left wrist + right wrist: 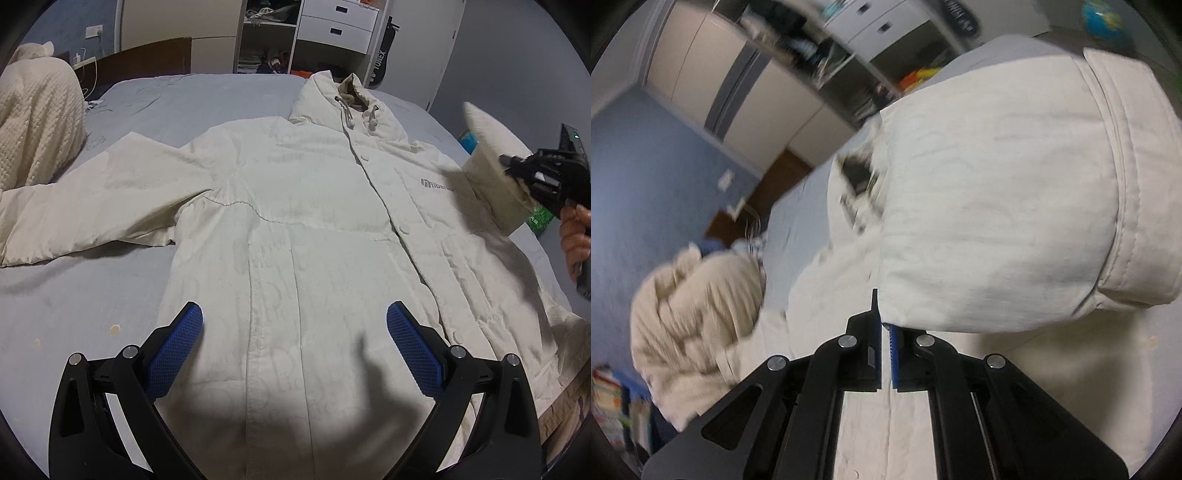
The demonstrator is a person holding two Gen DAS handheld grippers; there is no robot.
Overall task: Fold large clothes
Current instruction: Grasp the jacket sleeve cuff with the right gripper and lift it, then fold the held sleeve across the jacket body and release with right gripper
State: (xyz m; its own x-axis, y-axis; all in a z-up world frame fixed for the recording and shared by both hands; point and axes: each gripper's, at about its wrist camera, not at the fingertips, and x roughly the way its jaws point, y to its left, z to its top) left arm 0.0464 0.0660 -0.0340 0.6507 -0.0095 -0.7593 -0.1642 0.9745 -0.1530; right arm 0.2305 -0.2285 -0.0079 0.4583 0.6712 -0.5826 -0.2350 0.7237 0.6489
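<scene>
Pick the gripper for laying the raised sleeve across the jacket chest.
Right. The right gripper is shut on the sleeve, lifted above the jacket. The left gripper hangs open and empty over the hem.

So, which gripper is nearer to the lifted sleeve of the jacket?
Right. The right gripper is shut on the sleeve and holds it up. The left gripper is open above the lower front of the jacket, away from that sleeve.
</scene>
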